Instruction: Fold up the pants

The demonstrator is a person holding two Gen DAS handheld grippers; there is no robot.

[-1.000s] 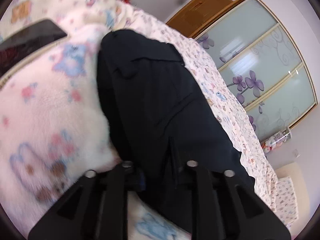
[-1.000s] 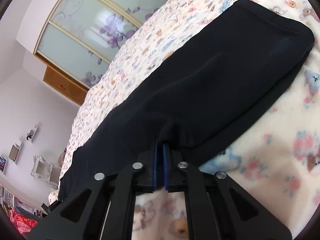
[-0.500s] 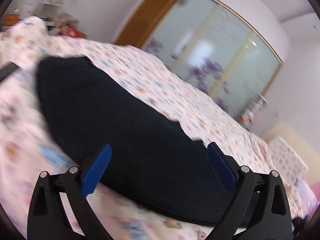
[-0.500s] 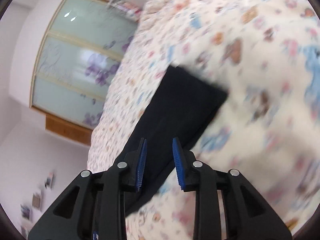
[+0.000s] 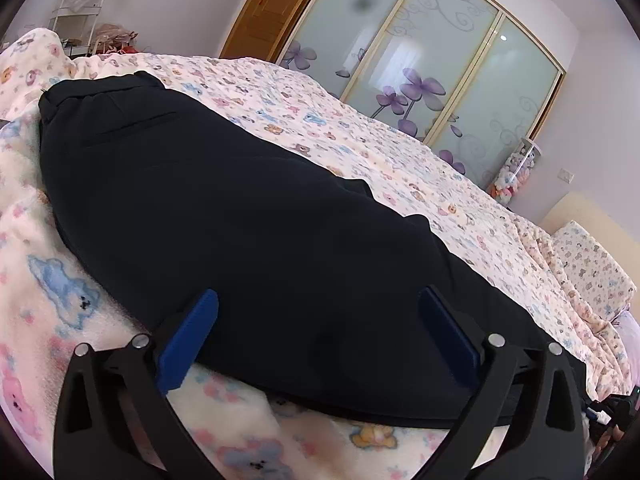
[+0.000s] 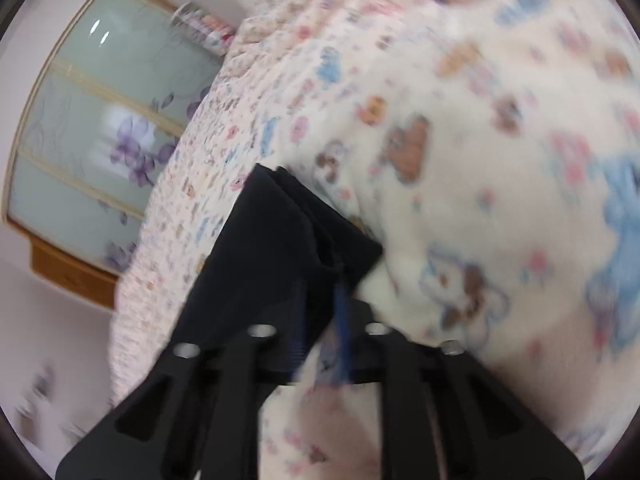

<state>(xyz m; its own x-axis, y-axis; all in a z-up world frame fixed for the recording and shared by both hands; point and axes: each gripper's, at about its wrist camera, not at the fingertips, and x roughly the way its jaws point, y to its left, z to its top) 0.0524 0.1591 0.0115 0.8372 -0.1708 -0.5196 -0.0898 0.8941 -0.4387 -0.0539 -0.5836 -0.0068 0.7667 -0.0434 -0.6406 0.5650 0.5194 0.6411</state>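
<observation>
Black pants [image 5: 240, 216] lie lengthwise on a bed with a bear-print cover [image 5: 360, 136], waistband at the far left. My left gripper [image 5: 316, 320] is wide open, its blue pads either side of the pants' near edge, holding nothing. In the right wrist view the leg hems [image 6: 280, 240] lie folded together. My right gripper [image 6: 320, 320] is at the hem corner with its blue pads narrowly apart and cloth between them; the view is blurred by motion.
A fluffy bear-print blanket [image 5: 60, 304] covers the near side of the bed. A pillow [image 5: 592, 264] lies at the right. Frosted sliding wardrobe doors [image 5: 440, 64] and a wooden door [image 5: 272, 4] stand behind the bed. A white shelf [image 5: 76, 4] is at the far left.
Both grippers let go of the pants and opened. The left one pulled back and levelled out. The right one moved along to the hem end and is closing in on the corner.
</observation>
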